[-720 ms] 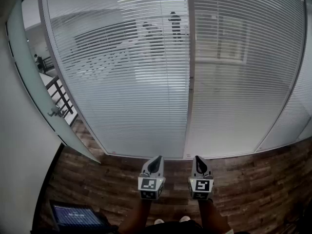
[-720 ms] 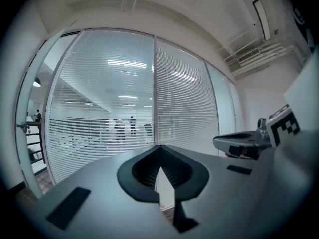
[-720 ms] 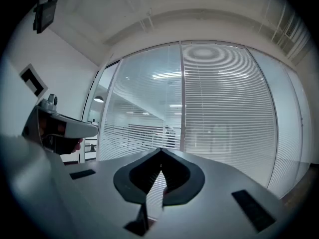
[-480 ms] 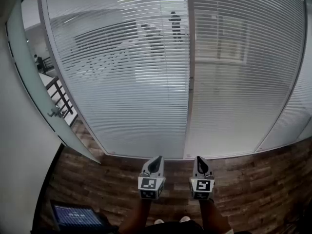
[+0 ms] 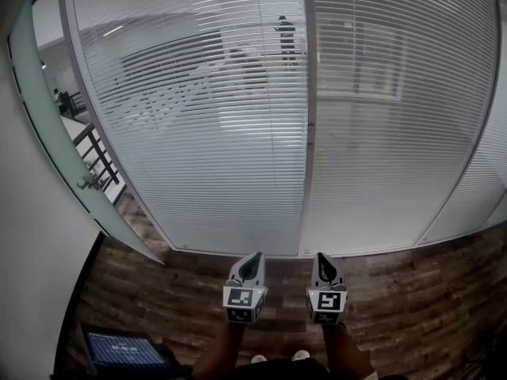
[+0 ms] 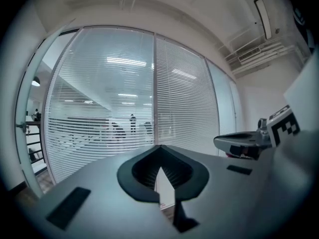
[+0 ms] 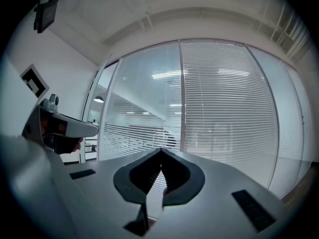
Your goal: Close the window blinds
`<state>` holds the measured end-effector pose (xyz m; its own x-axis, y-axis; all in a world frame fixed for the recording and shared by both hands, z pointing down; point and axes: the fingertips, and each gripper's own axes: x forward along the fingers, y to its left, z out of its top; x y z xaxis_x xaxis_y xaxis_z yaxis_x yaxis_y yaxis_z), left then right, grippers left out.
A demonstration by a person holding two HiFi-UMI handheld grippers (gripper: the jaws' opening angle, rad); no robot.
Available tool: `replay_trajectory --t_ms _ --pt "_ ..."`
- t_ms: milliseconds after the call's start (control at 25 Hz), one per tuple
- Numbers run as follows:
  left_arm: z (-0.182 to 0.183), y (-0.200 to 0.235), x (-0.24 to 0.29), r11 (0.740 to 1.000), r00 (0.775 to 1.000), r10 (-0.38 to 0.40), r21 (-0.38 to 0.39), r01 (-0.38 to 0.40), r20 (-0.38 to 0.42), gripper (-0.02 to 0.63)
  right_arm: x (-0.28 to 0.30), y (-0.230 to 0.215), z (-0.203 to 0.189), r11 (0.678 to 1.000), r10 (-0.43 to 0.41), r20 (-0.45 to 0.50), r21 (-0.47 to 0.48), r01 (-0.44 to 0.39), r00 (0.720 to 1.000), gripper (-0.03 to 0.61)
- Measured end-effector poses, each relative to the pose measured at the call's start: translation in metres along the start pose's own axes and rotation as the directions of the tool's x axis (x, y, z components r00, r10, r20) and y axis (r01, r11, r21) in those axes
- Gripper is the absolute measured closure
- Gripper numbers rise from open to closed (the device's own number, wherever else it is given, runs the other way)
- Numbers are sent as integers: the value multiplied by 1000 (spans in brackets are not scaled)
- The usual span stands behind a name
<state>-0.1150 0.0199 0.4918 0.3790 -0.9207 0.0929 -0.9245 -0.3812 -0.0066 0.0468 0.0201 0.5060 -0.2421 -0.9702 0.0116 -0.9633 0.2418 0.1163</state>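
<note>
Matt white slatted blinds [image 5: 238, 133]; rough, brown, matt wood-plank floor [image 5: 412, 291]

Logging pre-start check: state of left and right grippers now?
Left gripper: closed, holding nothing.
Right gripper: closed, holding nothing.

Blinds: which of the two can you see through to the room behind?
The left blind: people and a railing show between its slats. The right blind looks almost solid white, with only faint shapes behind it.
</note>
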Motion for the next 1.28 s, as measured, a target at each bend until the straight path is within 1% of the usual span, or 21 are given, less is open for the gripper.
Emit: replay_trajectory --t_ms 160,320,440,560,720,800,960,1120,1200,1280 --pt "0 3 1 1000 1000 17 -11 -17 1 614 3 3 1 1000 12 17 -14 -12 1000 575" --pt "1 0 5 1000 1000 9 6 -9 4 614 4 -2 4 1000 11 14 -22 -11 1000 575" --pt "3 2 7 999 999 32 4 -32 -3 614 3 -7 5 1000 13 11 -28 -13 1000 575" --pt "4 2 13 999 999 34 5 -34 -9 614 5 -13 4 999 17 7 -30 -17 1000 575" --pt "8 -4 15 998 998 64 4 -64 1 614 2 -19 4 998 41 5 -37 -41 999 575" --pt "4 -9 17 998 998 64 10 -64 1 614 1 -20 -1 997 61 -8 -39 -61 998 575" --pt "-2 -18 18 997 997 71 13 -71 -2 614 -1 -23 -10 996 85 -15 -29 -86 996 575" --pt "2 -20 18 995 995 97 2 -97 -1 614 0 -31 -7 995 98 -9 -31 -98 995 575" --pt "5 -21 17 994 994 111 -4 -111 -15 614 1 -32 -7 995 97 -10 -13 -97 995 575" --pt "3 -23 16 994 994 105 -1 -105 -17 614 0 -30 -8 995 99 -9 0 -99 995 575"
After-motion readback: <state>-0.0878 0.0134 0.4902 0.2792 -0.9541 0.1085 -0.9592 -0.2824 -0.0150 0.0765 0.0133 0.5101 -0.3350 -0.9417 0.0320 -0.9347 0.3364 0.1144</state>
